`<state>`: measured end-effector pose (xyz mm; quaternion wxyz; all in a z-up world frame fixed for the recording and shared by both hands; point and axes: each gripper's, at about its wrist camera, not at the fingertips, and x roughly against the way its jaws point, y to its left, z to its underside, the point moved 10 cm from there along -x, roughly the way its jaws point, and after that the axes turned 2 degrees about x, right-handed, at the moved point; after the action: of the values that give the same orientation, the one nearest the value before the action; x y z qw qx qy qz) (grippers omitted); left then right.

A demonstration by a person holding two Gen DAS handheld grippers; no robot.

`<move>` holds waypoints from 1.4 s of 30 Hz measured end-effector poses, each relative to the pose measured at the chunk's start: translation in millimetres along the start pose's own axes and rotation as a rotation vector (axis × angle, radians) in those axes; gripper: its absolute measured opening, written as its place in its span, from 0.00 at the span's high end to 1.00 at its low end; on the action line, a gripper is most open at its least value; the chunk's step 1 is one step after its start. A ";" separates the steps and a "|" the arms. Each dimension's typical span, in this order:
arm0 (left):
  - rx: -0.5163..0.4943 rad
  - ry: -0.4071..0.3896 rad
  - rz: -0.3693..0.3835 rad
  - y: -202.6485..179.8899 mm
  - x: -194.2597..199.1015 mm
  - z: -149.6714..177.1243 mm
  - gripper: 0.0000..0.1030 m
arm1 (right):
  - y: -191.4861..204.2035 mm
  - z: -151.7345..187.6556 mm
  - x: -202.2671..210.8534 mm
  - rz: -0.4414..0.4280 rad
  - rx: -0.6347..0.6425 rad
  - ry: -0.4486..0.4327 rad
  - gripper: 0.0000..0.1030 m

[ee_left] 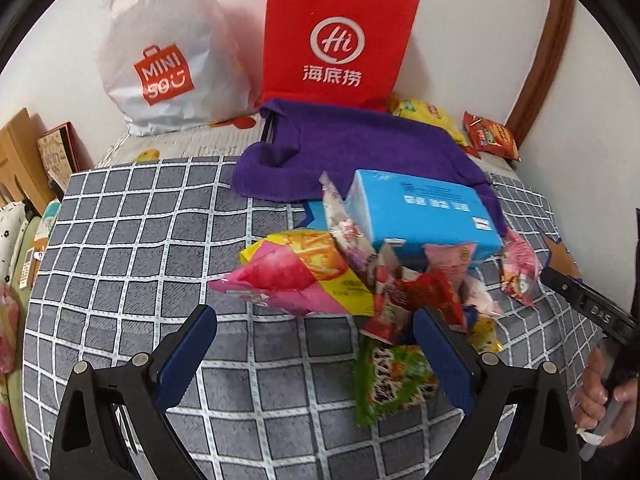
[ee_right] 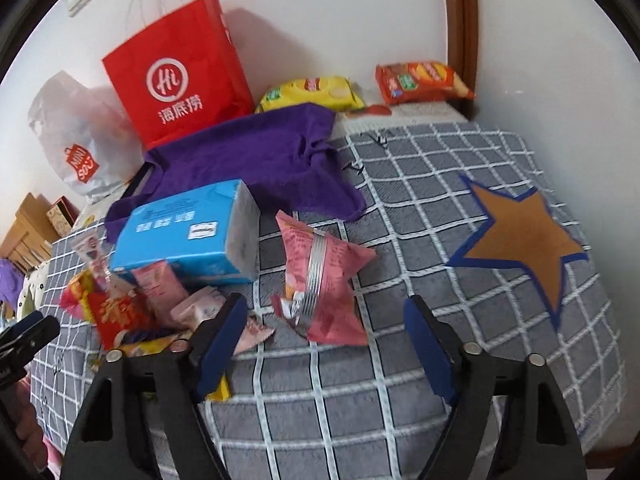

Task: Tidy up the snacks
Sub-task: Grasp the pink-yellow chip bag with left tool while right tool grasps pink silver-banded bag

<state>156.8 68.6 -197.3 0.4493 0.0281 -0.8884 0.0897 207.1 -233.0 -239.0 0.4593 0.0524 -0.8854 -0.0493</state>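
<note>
A heap of snack packets lies on the grey checked cloth (ee_left: 140, 248). In the left wrist view a pink and yellow packet (ee_left: 296, 272), a red packet (ee_left: 420, 300) and a green packet (ee_left: 396, 380) lie below a blue box (ee_left: 424, 216). My left gripper (ee_left: 316, 344) is open and empty, just in front of the pink and yellow packet. In the right wrist view a pink packet (ee_right: 324, 280) lies apart from the heap, beside the blue box (ee_right: 188, 236). My right gripper (ee_right: 324, 340) is open and empty, with the pink packet just beyond its fingertips.
A purple towel (ee_left: 352, 148) lies behind the box. A red paper bag (ee_left: 336, 40) and a white plastic bag (ee_left: 168, 60) stand against the wall. Yellow (ee_right: 312, 92) and orange (ee_right: 420, 80) chip packets lie at the back. A brown star (ee_right: 524, 236) marks the cloth at right.
</note>
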 end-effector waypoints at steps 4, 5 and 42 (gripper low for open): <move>0.042 0.021 0.029 9.9 -13.4 -7.6 0.04 | 2.5 -2.2 -24.0 -0.005 -0.005 0.032 0.27; 0.055 0.034 0.043 11.0 -19.0 -8.4 0.04 | 3.5 -2.0 -29.5 -0.008 -0.007 0.040 0.27; -0.035 0.061 0.084 41.5 -9.6 13.3 0.23 | 61.0 7.9 46.9 0.119 0.084 -0.054 0.50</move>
<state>146.5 106.7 -218.3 0.4723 -0.0199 -0.8762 0.0937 170.8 -178.9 -197.4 0.4347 0.0176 -0.9003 0.0136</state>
